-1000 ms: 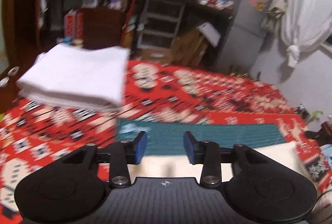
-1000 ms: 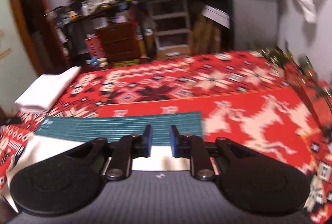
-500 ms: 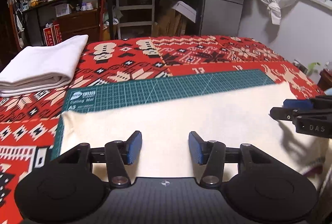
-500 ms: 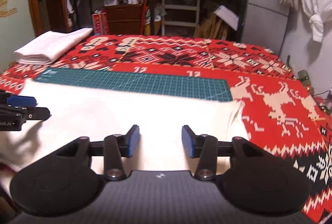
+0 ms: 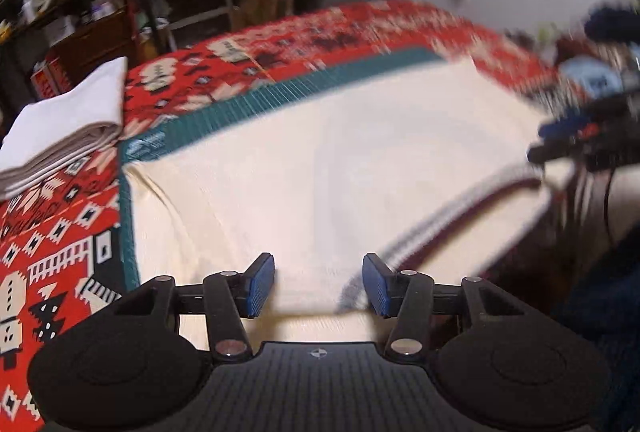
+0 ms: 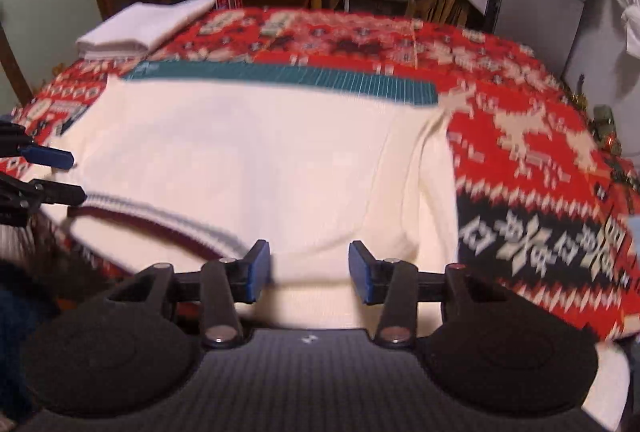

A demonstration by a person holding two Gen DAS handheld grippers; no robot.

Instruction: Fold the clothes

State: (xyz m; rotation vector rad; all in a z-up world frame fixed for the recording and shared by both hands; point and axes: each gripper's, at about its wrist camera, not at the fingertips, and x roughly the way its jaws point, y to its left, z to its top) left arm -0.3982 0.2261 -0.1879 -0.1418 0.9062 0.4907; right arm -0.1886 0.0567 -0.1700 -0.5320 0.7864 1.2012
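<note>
A cream-white knitted garment (image 6: 248, 156) with a dark red and grey striped edge lies spread flat across a green gridded cutting mat (image 6: 304, 76), which itself rests on a red patterned blanket (image 6: 532, 160) with white reindeer and snowflake motifs. The garment covers most of the mat, leaving only a strip of green along the far side and, in the left wrist view, a narrow band down the left edge (image 5: 127, 232). The left gripper (image 5: 319, 286), black with blue pads, hangs over the near edge of the garment (image 5: 320, 168) with its jaws spread wide and nothing between them; the striped edge runs up to a spot just beside its right pad. The right gripper (image 6: 309, 270) is likewise parted and empty, poised over the near edge of the cream fabric, with a fold line of the cloth running away from it on the right side. Each tool shows at the margin of the other's view: the left one at the left edge of the right wrist view, the right one (image 5: 576, 140) at the right of the left wrist view, though that picture is blurred there, so its jaw position is hard to read from that side. A stack of folded white cloth (image 6: 140, 26) sits on the blanket at the far left corner, apart from the mat.
</note>
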